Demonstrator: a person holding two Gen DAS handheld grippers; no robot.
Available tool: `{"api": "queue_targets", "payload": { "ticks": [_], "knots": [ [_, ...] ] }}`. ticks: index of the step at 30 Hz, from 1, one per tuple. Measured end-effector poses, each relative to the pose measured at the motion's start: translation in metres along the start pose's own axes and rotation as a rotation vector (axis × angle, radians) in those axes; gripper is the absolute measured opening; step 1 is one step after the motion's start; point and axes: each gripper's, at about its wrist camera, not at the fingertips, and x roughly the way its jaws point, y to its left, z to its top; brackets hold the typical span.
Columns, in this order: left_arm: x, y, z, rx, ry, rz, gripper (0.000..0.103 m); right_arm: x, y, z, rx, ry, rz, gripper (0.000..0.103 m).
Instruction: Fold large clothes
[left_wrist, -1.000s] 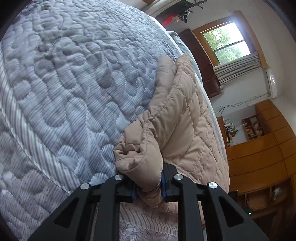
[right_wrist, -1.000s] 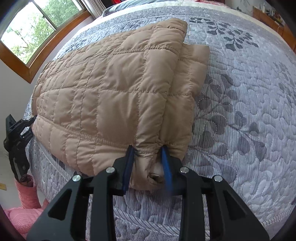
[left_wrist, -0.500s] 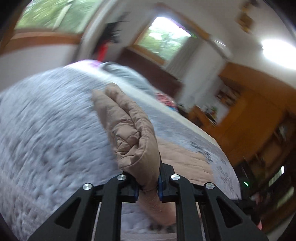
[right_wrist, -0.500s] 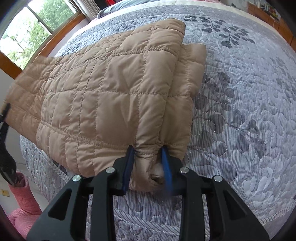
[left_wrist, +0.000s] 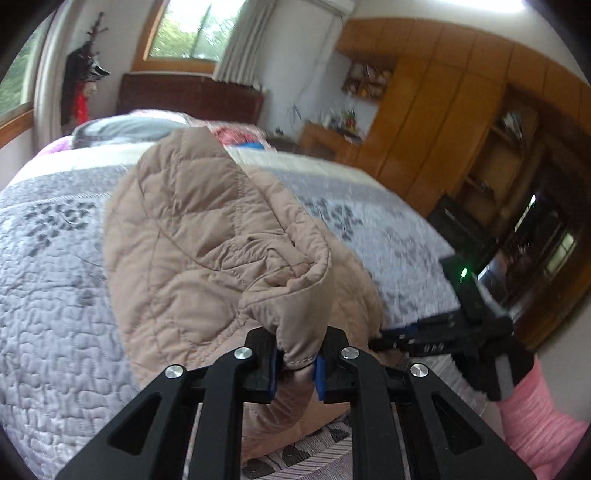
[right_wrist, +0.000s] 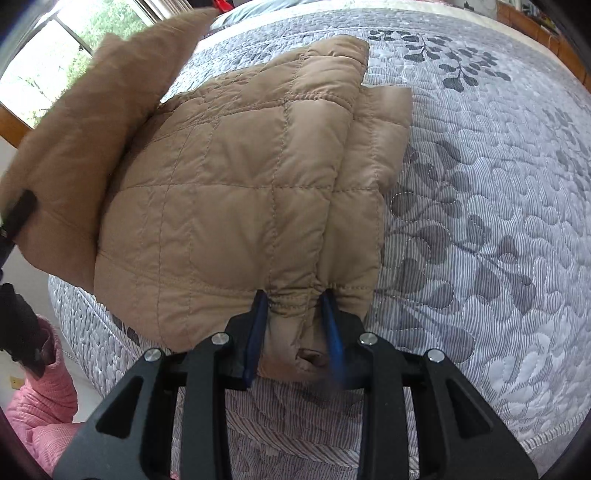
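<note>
Left gripper (left_wrist: 295, 360) pinches a raised fold of the tan quilted puffer jacket (right_wrist: 240, 192) – right gripper (right_wrist: 295, 328) clamps its near hem; jacket lies on grey leaf-patterned quilted bedspread (right_wrist: 480, 221), wooden wardrobe (left_wrist: 461, 110) beyond.

Shelf items (left_wrist: 365, 79) far right too blurred to identify; raised jacket flap (right_wrist: 85, 122) blurred, cut off at left edge.
</note>
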Motion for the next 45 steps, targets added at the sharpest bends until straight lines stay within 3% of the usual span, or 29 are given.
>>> {"api": "queue_targets", "payload": {
  "ticks": [11, 24, 31, 34, 38, 41, 45],
  "knots": [
    [0.061, -0.007, -0.028, 0.036, 0.175, -0.025, 0.015, 0.002, 0.000, 0.000, -0.010, 0.007, -0.010, 0.030],
    [0.077, -0.007, -0.040, 0.059, 0.169, 0.004, 0.016, 0.003, 0.000, 0.000, -0.013, 0.009, -0.016, 0.032],
    [0.052, -0.008, -0.037, 0.041, 0.152, -0.028, 0.023, -0.005, 0.007, 0.002, -0.009, 0.013, -0.038, 0.038],
    [0.021, 0.002, -0.036, -0.030, 0.149, -0.114, 0.032, -0.020, 0.014, 0.005, -0.023, -0.020, -0.061, 0.046],
    [-0.026, 0.020, -0.036, -0.099, 0.109, -0.205, 0.033, -0.042, 0.026, 0.010, -0.041, -0.067, -0.087, 0.046],
    [-0.053, 0.040, -0.028, -0.134, 0.039, -0.127, 0.033, -0.058, 0.038, 0.020, -0.058, -0.099, -0.080, 0.055],
    [-0.053, 0.066, -0.008, -0.155, 0.031, 0.154, 0.033, -0.067, 0.056, 0.041, -0.054, -0.099, -0.006, 0.069]
  ]
}}
